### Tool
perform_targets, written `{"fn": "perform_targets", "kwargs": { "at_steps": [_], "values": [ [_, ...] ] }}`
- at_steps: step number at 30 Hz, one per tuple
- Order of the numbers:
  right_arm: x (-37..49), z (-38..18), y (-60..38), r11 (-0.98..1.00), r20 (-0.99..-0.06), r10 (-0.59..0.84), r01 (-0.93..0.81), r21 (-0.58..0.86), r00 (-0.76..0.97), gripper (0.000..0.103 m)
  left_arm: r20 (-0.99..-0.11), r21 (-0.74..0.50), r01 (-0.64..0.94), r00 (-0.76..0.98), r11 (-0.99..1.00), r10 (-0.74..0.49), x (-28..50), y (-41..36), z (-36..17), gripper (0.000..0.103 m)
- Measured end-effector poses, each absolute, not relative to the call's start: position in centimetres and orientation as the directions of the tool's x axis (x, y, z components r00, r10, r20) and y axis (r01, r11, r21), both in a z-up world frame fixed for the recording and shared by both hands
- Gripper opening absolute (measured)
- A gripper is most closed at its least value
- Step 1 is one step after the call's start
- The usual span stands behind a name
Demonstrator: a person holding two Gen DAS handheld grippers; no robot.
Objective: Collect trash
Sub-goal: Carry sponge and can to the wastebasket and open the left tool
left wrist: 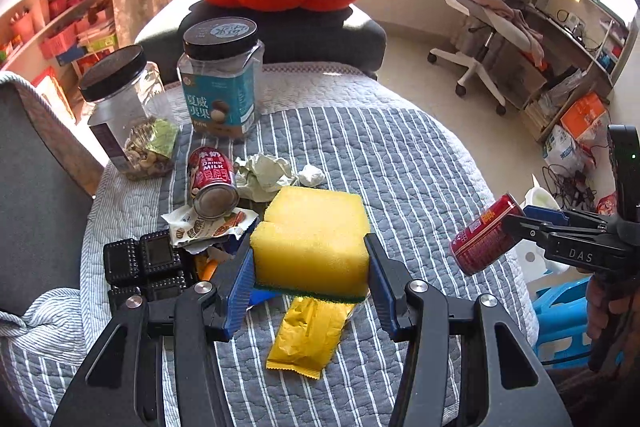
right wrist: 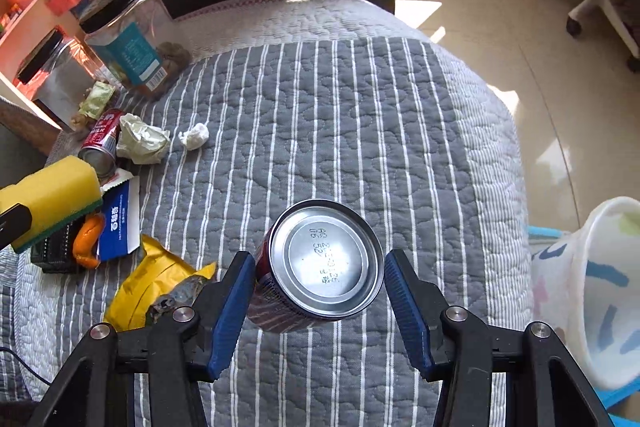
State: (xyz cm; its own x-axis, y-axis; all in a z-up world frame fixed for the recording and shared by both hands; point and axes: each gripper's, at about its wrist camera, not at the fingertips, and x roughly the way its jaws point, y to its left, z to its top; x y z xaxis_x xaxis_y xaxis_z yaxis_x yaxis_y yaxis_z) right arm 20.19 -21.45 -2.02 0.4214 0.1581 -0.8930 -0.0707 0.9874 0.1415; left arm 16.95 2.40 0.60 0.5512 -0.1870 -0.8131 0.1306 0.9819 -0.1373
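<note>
Left gripper (left wrist: 311,269) clamps yellow sponge (left wrist: 316,239) between its pads, above the quilt (left wrist: 400,155); right gripper (right wrist: 319,291) grips red can (right wrist: 320,267) sideways near quilt's right edge, angled steeply down; white bin (right wrist: 600,287) beside.

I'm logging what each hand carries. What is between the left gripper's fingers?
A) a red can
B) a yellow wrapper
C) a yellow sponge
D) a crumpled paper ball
C: the left gripper is clamped on the yellow sponge, while the red can sits in the right gripper.
</note>
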Motion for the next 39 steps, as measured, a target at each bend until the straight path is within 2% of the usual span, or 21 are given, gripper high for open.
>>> {"fn": "perform_targets", "kwargs": {
  "at_steps": [14,25,30,39],
  "values": [
    [16.4,0.0,-35.0,0.975,-0.876,0.04,0.173,0.139,0.48,0.058,-0.801,-0.156,0.271,0.528,0.95,-0.282,17.9,-7.8,0.3,0.054],
    [11.5,0.4,-46.1,0.914,-0.868,-0.091,0.387,0.121,0.487,0.058,-0.781,-0.208,0.438,0.465,0.875,-0.418,17.5,-20.1,-0.4,0.054],
    [10.1,-0.1,-48.9,0.891,-0.875,-0.112,0.438,0.122,0.472,0.058,-0.766,-0.249,0.524,0.408,0.815,-0.497,16.9,-25.9,-0.9,0.054],
    [8.5,-0.6,-51.4,0.875,-0.879,-0.127,0.468,0.119,0.46,0.058,-0.748,-0.205,0.66,0.371,0.723,-0.551,15.6,-33.3,-3.2,0.055]
  ]
}}
